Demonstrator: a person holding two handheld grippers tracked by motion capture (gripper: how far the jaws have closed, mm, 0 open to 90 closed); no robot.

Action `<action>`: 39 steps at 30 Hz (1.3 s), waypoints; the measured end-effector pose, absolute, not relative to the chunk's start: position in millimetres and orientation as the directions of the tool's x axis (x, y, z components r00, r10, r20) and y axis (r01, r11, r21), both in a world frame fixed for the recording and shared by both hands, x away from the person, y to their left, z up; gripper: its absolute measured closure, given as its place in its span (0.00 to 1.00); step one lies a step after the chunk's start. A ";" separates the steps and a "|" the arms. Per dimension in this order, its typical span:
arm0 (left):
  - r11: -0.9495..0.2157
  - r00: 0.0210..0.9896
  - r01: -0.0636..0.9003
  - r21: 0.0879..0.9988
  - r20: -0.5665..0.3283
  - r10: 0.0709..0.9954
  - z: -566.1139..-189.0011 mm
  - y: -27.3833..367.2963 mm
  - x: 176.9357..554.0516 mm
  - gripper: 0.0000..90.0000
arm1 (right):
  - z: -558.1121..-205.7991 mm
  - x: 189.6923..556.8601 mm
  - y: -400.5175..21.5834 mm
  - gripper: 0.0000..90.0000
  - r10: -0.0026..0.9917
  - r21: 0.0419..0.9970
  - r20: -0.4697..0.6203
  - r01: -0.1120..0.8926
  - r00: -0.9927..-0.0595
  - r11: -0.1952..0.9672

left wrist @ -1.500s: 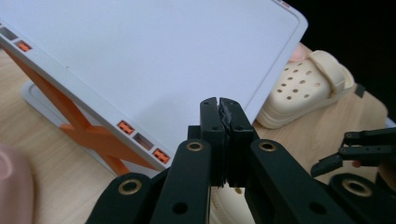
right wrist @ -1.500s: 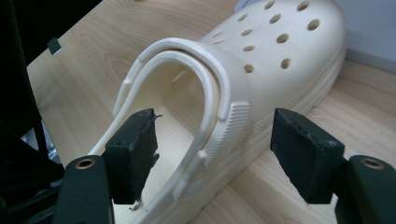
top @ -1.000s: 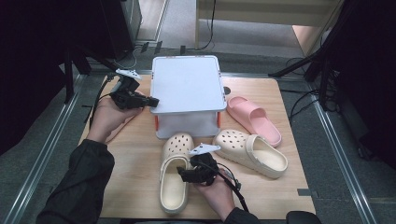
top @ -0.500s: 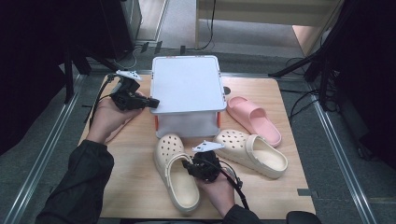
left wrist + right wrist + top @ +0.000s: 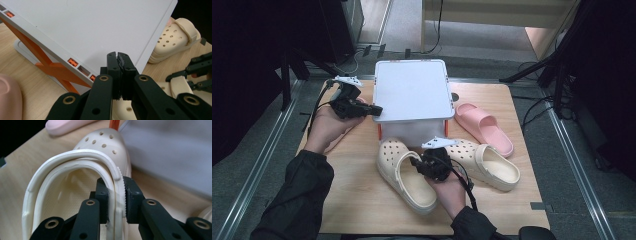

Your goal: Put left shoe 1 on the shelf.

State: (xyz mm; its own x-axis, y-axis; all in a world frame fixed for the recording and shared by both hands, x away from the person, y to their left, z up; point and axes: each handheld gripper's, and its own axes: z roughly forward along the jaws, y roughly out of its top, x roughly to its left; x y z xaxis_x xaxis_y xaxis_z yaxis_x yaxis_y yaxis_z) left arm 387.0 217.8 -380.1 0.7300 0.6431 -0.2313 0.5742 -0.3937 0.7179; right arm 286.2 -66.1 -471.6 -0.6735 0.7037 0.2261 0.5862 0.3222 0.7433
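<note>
Because the right tool [image 5: 115, 197] pinches only the thin heel rim and strap of the cream clog [image 5: 404, 172], the soft foam could slip out, or the toe could catch the white storage box [image 5: 412, 90] just beyond it on the counter [image 5: 357, 200]. Its jaws have just been closing onto that rim. The left tool [image 5: 118, 60] is closed, empty, against the box lid's edge.

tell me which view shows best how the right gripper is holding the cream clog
The right gripper view: the right gripper has its jaws clamped on the cream clog at its side wall and strap. They have just been closing. The high view shows the whole clog with the hand covering the grip. The left gripper view shows its edge.
</note>
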 end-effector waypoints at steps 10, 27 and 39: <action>-0.391 0.729 0.574 0.720 -0.232 0.644 -380.4 217.5 386.7 0.99 | -461.8 329.7 -60.4 0.86 0.741 0.744 0.225 0.602 -0.632 0.288; -0.382 0.729 0.574 0.725 -0.239 0.642 -381.4 218.2 386.7 0.99 | -481.2 352.5 -47.7 0.84 0.804 0.746 0.165 0.606 -0.571 0.277; -0.375 0.728 0.576 0.727 -0.248 0.639 -382.2 219.1 387.2 0.99 | -470.2 342.4 -68.1 0.63 0.744 0.737 0.257 0.622 -0.617 0.262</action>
